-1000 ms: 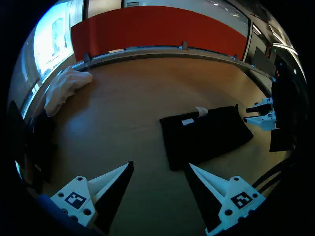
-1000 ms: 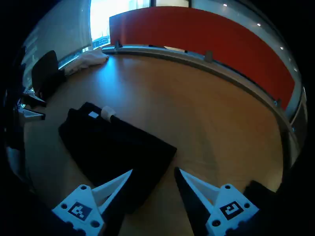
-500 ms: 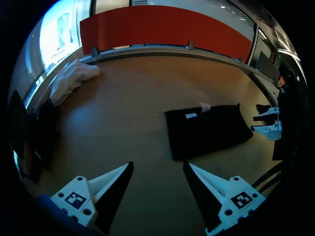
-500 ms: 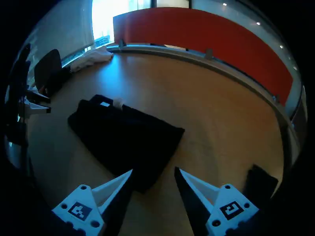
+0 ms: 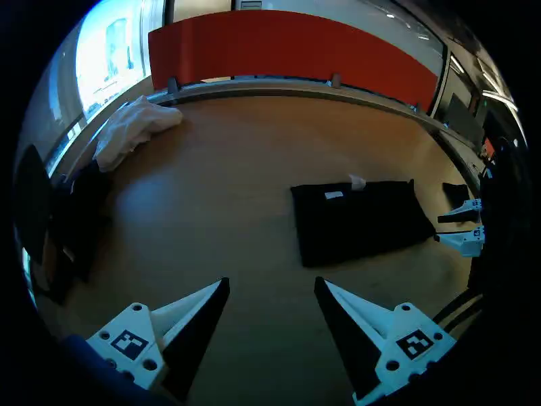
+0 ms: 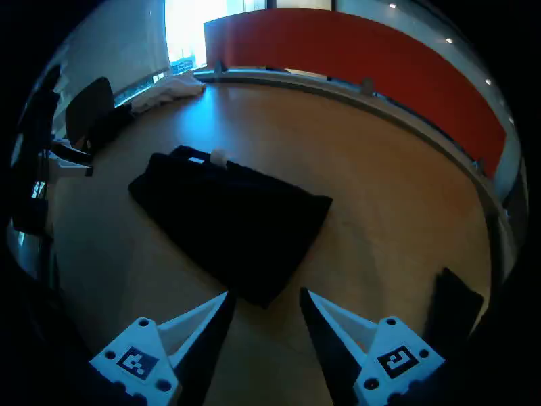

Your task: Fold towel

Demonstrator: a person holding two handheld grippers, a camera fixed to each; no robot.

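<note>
A black rectangular towel [image 5: 362, 220] lies flat on the light wooden desk [image 5: 223, 176]. The left gripper [image 5: 270, 281] hovers over bare wood, spread wide and empty, with the towel ahead to its right. The right gripper [image 6: 268, 292], equally wide and empty, has the towel's near corner just ahead of its fingertips. A crumpled white cloth [image 5: 132, 128] sits at the desk's far corner.

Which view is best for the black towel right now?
Right gripper view: the black towel lies large and whole on the table, just ahead of the open right tongs. Left gripper view shows it smaller and farther off to the right, whole too.
</note>
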